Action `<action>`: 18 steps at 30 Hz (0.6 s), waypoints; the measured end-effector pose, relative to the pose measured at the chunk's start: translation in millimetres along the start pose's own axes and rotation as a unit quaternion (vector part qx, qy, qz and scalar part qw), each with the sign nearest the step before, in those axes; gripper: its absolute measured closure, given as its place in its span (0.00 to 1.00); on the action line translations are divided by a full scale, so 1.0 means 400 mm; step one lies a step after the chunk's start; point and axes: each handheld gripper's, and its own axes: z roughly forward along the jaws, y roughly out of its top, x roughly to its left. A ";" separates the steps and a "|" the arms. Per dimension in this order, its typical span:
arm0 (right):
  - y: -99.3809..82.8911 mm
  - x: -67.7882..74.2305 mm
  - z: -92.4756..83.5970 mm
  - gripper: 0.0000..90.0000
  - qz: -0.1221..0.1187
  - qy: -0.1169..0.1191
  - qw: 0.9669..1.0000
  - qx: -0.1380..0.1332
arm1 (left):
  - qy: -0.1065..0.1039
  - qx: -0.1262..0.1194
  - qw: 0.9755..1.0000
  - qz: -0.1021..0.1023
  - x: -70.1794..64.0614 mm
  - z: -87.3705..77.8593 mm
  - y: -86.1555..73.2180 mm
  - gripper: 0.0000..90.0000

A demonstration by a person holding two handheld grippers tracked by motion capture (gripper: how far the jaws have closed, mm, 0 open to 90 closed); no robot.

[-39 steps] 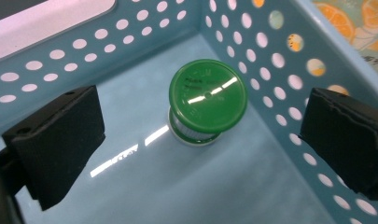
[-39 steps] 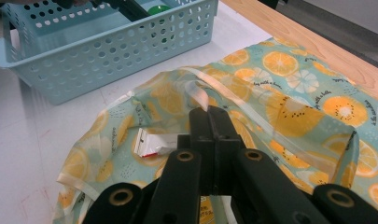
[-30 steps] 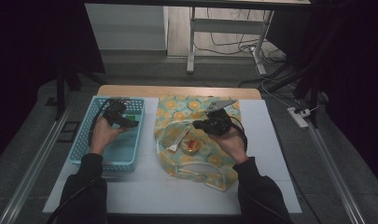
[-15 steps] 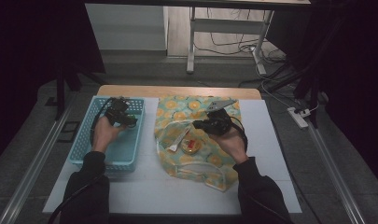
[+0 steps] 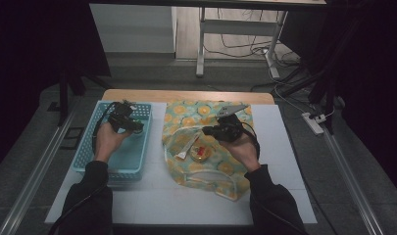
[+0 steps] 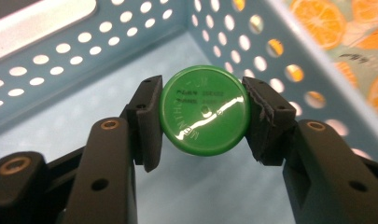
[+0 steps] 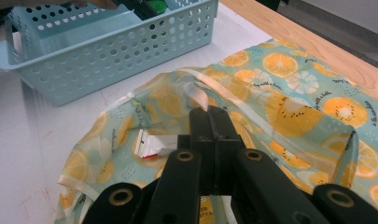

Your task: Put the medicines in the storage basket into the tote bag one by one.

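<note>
High view dim, dark surrounds; gripper views bright, sharp; glare on green lid [image 6: 204,110]

Green tin lid [image 6: 205,110], embossed "MENTH…", rest unreadable

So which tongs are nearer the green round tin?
Left. The left tongs are clamped on the green round tin inside the blue basket; the right tongs sit shut over the fruit-print bag.

High view: above the near table edge, facing twelve o'clock and down, far. Gripper views: close, along their jaws. Shared: blue basket [image 5: 137,161] [image 6: 46,84] [image 7: 107,51], orange-print cloth [image 5: 186,120] [image 7: 289,98].
</note>
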 end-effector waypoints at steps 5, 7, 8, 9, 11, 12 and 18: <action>0.000 -0.001 -0.001 1.00 0.000 -0.001 1.000 0.000 | -0.005 -0.007 1.000 0.002 -0.010 -0.023 0.006 0.58; 0.000 -0.002 -0.002 1.00 0.000 -0.001 1.000 0.000 | -0.007 -0.007 1.000 0.005 -0.014 -0.030 0.007 0.58; 0.000 -0.002 -0.002 1.00 0.000 -0.002 1.000 0.000 | -0.007 -0.008 1.000 0.006 -0.017 -0.033 0.008 0.58; 0.000 -0.001 -0.002 1.00 0.000 -0.001 1.000 -0.001 | -0.008 -0.007 1.000 0.009 -0.019 -0.037 0.009 0.58; 0.000 -0.001 -0.003 1.00 0.000 -0.001 1.000 -0.002 | -0.009 -0.009 1.000 0.012 -0.024 -0.045 0.010 0.58; 0.000 -0.001 -0.003 1.00 0.000 -0.001 1.000 -0.002 | -0.010 -0.010 1.000 0.014 -0.027 -0.049 0.011 0.58; 0.001 -0.001 -0.005 1.00 0.000 -0.001 1.000 -0.003 | -0.010 -0.017 0.999 0.028 -0.040 -0.078 0.014 0.58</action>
